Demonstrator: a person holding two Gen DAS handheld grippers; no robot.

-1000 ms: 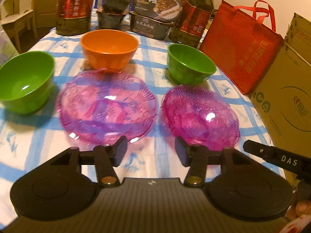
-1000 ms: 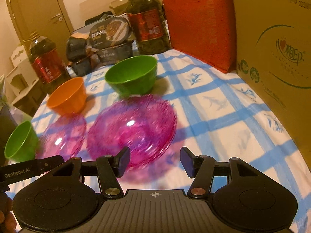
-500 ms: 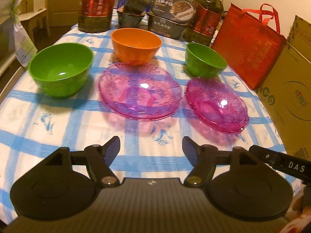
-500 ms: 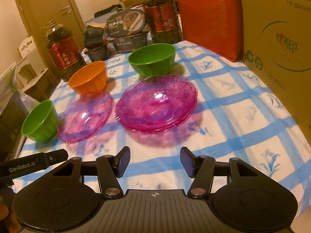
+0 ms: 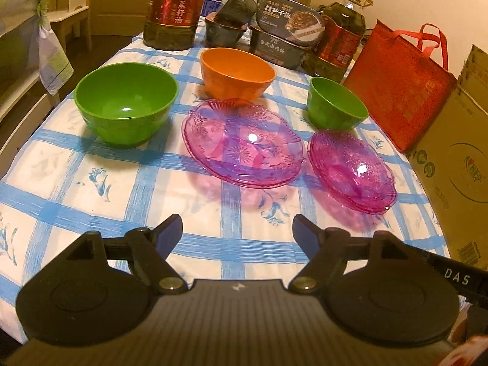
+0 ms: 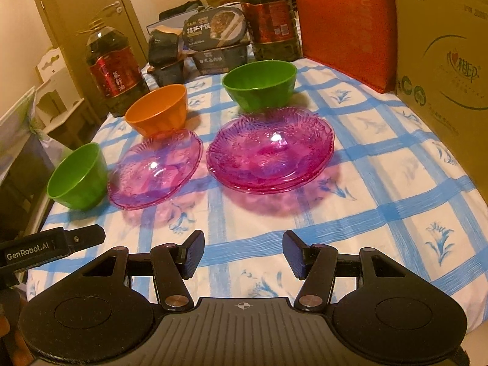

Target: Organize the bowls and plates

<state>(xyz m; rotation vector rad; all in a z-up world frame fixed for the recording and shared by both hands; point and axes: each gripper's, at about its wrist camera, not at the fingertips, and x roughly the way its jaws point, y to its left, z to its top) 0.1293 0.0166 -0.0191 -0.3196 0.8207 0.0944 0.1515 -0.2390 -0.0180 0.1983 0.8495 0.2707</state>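
Note:
On the blue-checked tablecloth (image 5: 91,183) stand a large green bowl (image 5: 126,108), an orange bowl (image 5: 238,73) and a smaller green bowl (image 5: 335,103). In front of them lie a single pink glass plate (image 5: 242,141) and a stack of pink glass plates (image 5: 350,170). The right wrist view shows the stack (image 6: 270,149), the single plate (image 6: 155,167), the orange bowl (image 6: 158,109) and both green bowls (image 6: 259,84) (image 6: 77,175). My left gripper (image 5: 237,228) hangs near the table's front edge, its jaws opening, nothing between them. My right gripper (image 6: 243,251) is open and empty, short of the stack.
Two large oil bottles (image 5: 175,6) (image 5: 338,42) and dark food boxes (image 5: 283,33) line the table's far end. A red bag (image 5: 399,85) and a cardboard box (image 5: 457,167) stand along the right side. A door (image 6: 79,9) and white shelving (image 5: 18,61) lie beyond.
Both grippers have drawn back from the plates toward the table's near edge, so more cloth shows in front. The left gripper's jaws have spread wider. The right gripper's gap is unchanged.

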